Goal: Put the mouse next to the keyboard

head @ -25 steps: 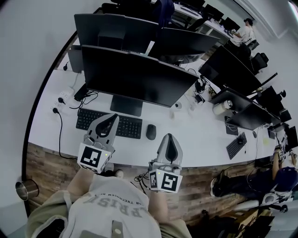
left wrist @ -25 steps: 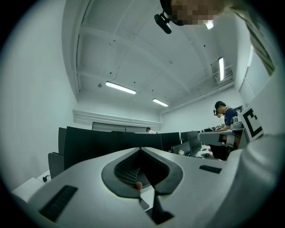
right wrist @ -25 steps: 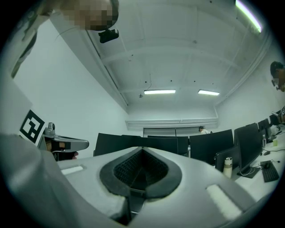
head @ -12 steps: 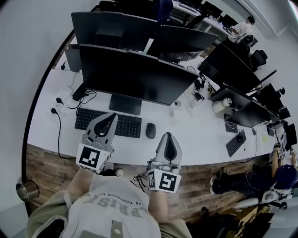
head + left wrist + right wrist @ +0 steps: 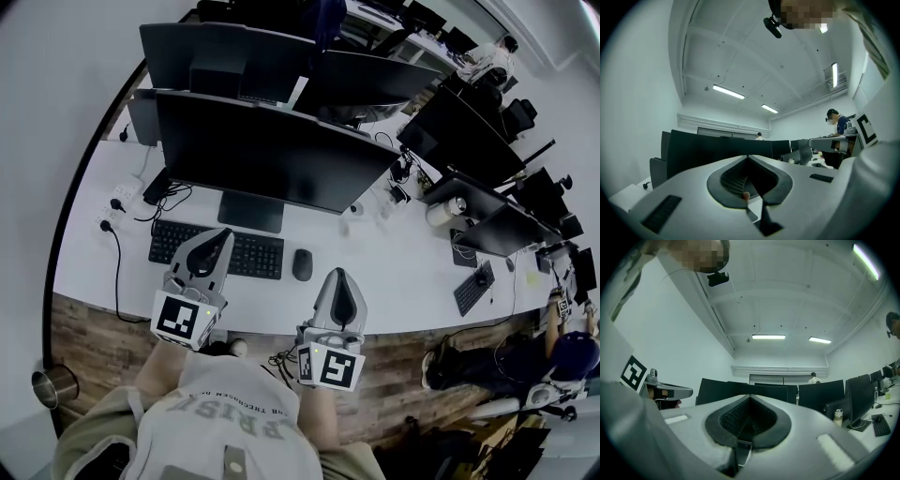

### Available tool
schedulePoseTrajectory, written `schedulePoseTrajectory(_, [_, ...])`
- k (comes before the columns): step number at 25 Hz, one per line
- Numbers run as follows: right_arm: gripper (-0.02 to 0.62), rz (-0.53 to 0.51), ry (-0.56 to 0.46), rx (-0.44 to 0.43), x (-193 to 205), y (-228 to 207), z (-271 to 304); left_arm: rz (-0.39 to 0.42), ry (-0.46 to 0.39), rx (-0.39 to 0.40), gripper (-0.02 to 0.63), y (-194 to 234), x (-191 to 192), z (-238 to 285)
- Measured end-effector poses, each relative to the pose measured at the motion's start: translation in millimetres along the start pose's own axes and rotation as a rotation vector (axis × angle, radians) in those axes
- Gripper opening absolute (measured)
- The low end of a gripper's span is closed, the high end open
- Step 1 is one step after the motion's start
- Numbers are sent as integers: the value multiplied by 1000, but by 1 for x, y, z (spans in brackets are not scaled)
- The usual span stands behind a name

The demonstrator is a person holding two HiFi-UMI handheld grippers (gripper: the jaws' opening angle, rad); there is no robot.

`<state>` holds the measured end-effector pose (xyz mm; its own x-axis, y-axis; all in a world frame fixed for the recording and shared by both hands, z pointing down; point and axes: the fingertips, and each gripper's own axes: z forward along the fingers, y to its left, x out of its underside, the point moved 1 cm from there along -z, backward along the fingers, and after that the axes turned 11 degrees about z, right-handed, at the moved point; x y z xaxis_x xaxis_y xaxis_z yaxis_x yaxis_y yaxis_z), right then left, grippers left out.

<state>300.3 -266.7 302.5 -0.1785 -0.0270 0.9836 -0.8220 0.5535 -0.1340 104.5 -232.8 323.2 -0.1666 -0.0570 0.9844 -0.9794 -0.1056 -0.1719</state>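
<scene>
A black mouse [image 5: 302,264] lies on the white desk [image 5: 375,281], just right of a black keyboard [image 5: 216,249] that sits under the near monitor [image 5: 267,155]. My left gripper [image 5: 223,234] hovers over the keyboard's middle, jaws shut with nothing in them. My right gripper [image 5: 341,276] hangs above the desk's front edge, a little right of and nearer than the mouse, also shut and empty. Both gripper views point up and outward: the left gripper [image 5: 749,159] and right gripper [image 5: 750,399] show closed tips against monitors and ceiling.
Black monitors [image 5: 370,84] stand in rows behind the keyboard. Cables and a power strip [image 5: 122,197] lie at the desk's left. A cup [image 5: 441,217] and a second keyboard [image 5: 475,291] are at the right. A metal bin [image 5: 52,382] stands on the floor at the left.
Both grippers stay shut and nearly still; the view has shifted slightly, so the desk items sit a touch lower left.
</scene>
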Motion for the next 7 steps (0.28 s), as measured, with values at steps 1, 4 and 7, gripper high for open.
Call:
schedulePoseTrajectory(1, [0,-1,1,0,0,0,1,-5,4,-2,11,0,1,1])
schedulePoseTrajectory(4, [0,-3,4,1,1,-1,2,3,2,3,11,2,2,3])
schedulePoseTrajectory(7, [0,-6,4,1,3,-1,4,11,0,9,11,4,3,4])
